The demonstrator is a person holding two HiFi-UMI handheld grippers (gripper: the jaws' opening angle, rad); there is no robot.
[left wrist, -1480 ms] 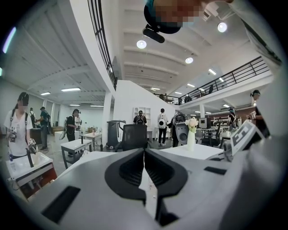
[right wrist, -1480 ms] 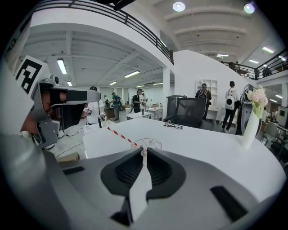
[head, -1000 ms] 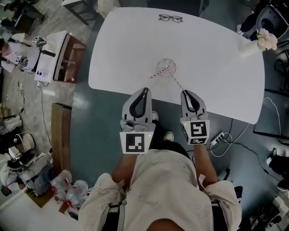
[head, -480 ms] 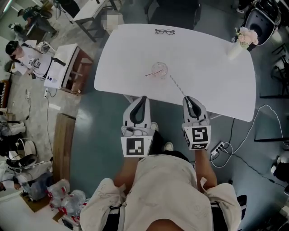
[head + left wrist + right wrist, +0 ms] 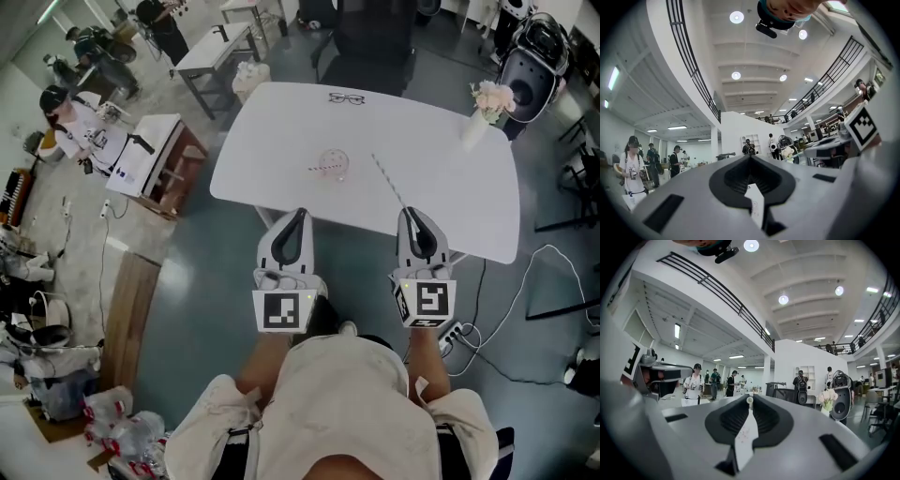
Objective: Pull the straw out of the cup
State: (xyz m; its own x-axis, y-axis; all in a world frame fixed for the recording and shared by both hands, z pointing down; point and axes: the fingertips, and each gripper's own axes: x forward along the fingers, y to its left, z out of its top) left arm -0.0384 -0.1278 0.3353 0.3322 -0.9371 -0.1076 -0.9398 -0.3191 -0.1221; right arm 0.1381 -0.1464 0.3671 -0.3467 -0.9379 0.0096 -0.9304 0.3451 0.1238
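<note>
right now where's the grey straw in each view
Head view: the grey straw slants up-left over the table from the tip of the right gripper.
Left gripper view: not in it.
Right gripper view: its end shows at centre, between the jaws.
Shared landmark: the flowers.

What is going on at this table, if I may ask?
A person holds a gripper in each hand at a white table. The right gripper is shut on a thin straw, held in the air clear of the cup. A red-striped straw is in the cup. The left gripper is shut and empty.
</note>
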